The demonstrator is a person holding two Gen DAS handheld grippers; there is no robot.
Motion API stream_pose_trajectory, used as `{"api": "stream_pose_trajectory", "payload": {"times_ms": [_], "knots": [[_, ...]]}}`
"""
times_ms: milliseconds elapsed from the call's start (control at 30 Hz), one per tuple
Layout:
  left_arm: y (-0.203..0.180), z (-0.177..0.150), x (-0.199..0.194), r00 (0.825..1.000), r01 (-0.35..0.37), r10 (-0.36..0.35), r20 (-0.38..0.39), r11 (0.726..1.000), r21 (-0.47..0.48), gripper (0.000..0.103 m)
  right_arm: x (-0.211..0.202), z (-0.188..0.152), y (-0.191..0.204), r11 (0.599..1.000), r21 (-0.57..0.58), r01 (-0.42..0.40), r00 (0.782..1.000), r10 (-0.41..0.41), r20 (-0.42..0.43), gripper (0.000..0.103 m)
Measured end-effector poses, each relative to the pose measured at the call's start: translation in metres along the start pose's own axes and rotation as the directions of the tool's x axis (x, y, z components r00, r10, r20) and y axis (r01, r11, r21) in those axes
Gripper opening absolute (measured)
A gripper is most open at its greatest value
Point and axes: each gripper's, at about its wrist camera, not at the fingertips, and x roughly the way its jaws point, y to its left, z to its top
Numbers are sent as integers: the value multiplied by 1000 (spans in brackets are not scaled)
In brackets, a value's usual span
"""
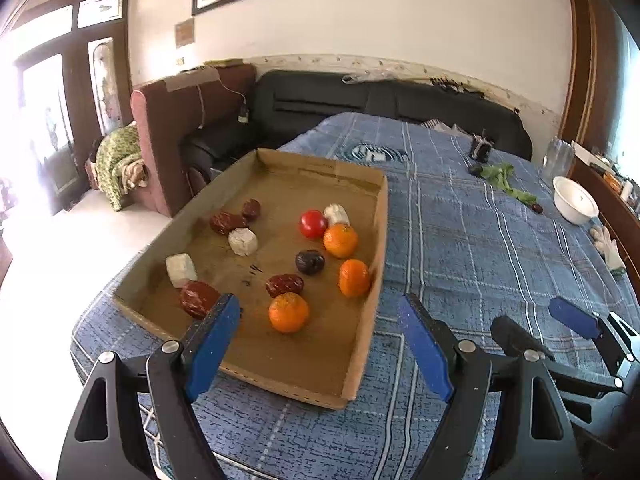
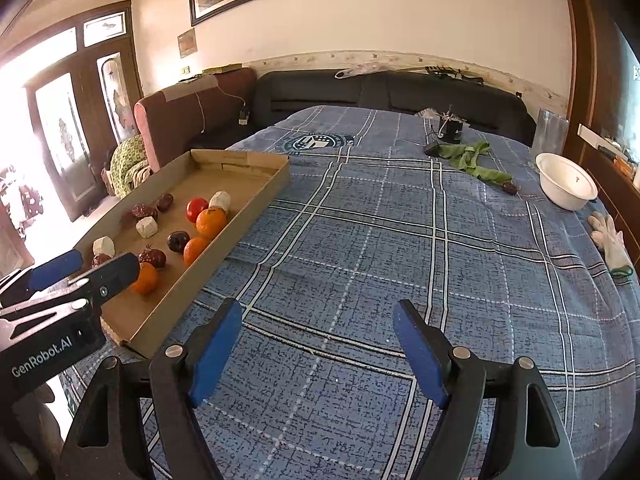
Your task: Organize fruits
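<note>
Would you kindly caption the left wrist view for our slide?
Open left claw hovers over a cardboard tray of oranges, dates and a tomato.

Both the left gripper (image 1: 318, 322) and the right gripper (image 2: 318, 330) are built of black plastic arms with silver pivot screws; blue pads are fitted on the fingers (image 2: 216, 344). "GenRobot.AI" is printed in white on the left gripper's body.
</note>
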Motion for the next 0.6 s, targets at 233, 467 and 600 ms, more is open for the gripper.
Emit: {"api": "stream_pose_trajectory", "payload": {"times_ms": [233, 467, 600], "knots": [[13, 2, -51, 948, -161, 179, 262, 983, -89, 103, -6, 0, 8, 1000, -21, -10, 1000, 10, 18, 85], [32, 2, -46, 971, -106, 137, 194, 981, -165, 103, -11, -3, 20, 999, -48, -21, 999, 22, 27, 87], [32, -1, -36, 980, -112, 135, 143, 981, -158, 103, -14, -4, 28, 997, -72, -21, 999, 23, 33, 89]]}}
